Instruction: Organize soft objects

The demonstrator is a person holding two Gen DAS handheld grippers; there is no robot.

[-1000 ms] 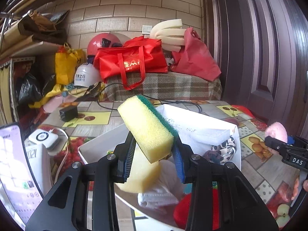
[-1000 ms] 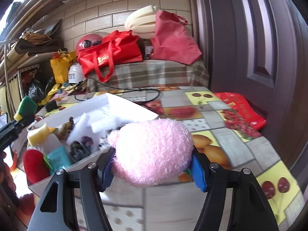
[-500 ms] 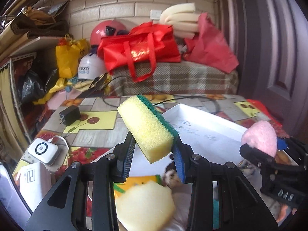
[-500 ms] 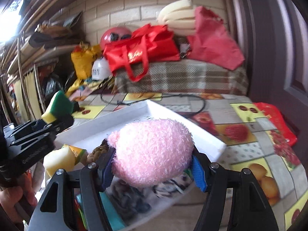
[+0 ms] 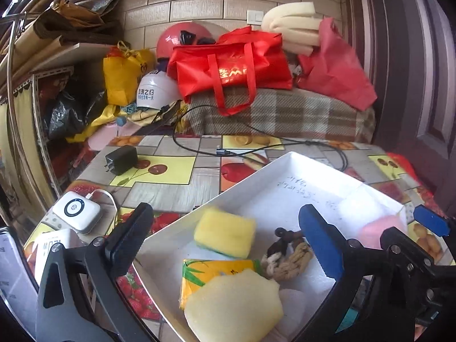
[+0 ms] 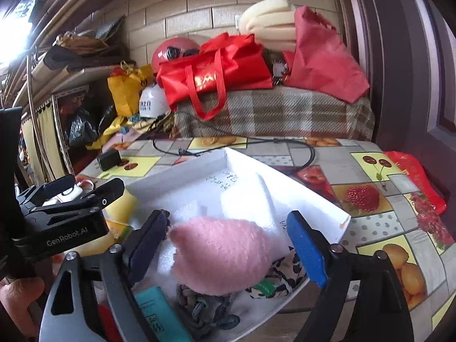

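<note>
Covering the table point(image 5: 168, 191) is a glossy oilcloth printed with fruit in square patches, and your white tray point(image 5: 256, 176) sits on it as the landmark for everything else. Behind the tray runs a plaid-covered bench point(image 5: 285, 114) against a cream brick wall; on it lie a shiny red bag point(image 5: 228, 68), a matte red sack point(image 5: 339, 68) stuffed with curved foam pads point(image 5: 287, 28), and two hard helmets. A black cable point(image 5: 256, 149) loops across the cloth just behind the tray, a black charger point(image 5: 121, 159) lies behind and left of it, and a rounded white box point(image 5: 77, 215) rests to its left. Right of the tray stands a dark panelled door point(image 5: 413, 85).

Your left gripper point(image 5: 228, 245) is spread wide and holds nothing, hanging over the tray's near-left part. Inside the tray the sponge point(image 5: 225, 236) lies flat, a porous yellow block with a thin green edge showing beneath. Nearer than it lie a yellow packet point(image 5: 216, 270), a pale foam chunk point(image 5: 236, 310) with cut corners, and a knotted rope toy point(image 5: 287, 256) in brown and cream.

Your right gripper point(image 6: 228, 245) is spread too. The puff point(image 6: 219, 256), pink, fuzzy and roughly egg-shaped, sits between its fingers over the tray's near-right part; whether the left pad touches it you cannot tell, and the blue pad stands apart from it. Under the puff lie a grey braided cord point(image 6: 205, 310), a teal box point(image 6: 154, 310) and a spotted cloth point(image 6: 285, 270).
</note>
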